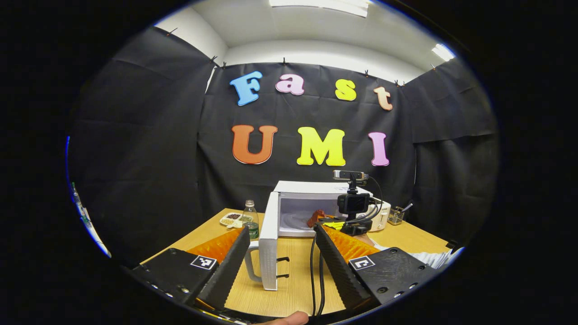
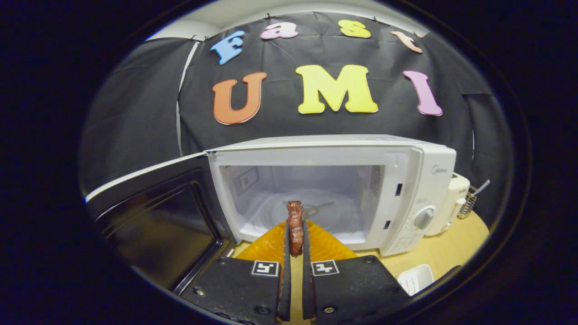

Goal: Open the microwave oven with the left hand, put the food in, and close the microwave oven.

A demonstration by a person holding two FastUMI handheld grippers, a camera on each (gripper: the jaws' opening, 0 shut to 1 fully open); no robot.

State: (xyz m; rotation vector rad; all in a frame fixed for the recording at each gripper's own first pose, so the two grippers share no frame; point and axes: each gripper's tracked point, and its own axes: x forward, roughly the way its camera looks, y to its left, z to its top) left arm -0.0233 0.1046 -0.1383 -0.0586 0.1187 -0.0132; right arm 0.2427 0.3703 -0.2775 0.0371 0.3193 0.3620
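The white microwave (image 1: pixel 298 187) stands on the wooden table (image 1: pixel 293 289) with its door (image 1: pixel 269 243) swung open, edge-on to me, handle (image 1: pixel 251 266) on the near side. My left gripper (image 1: pixel 281 232) is open a little in front of the door, touching nothing. Farther off, the right gripper (image 1: pixel 354 212) reaches toward the microwave's mouth with a reddish-brown piece of food (image 1: pixel 317 216). In the right gripper view the right gripper (image 2: pixel 295 235) is shut on the food (image 2: pixel 295 211), held upright just before the open cavity (image 2: pixel 307 198). The dark-windowed door (image 2: pixel 153 221) stands at the left.
A clear bottle (image 1: pixel 251 219) and a small snack tray (image 1: pixel 231 220) sit left of the microwave. A white appliance (image 2: pixel 454 198) and a utensil holder (image 2: pixel 469 198) stand to its right. A white container (image 2: pixel 415 277) lies near the table's front. Black cables (image 1: pixel 316 271) cross the table.
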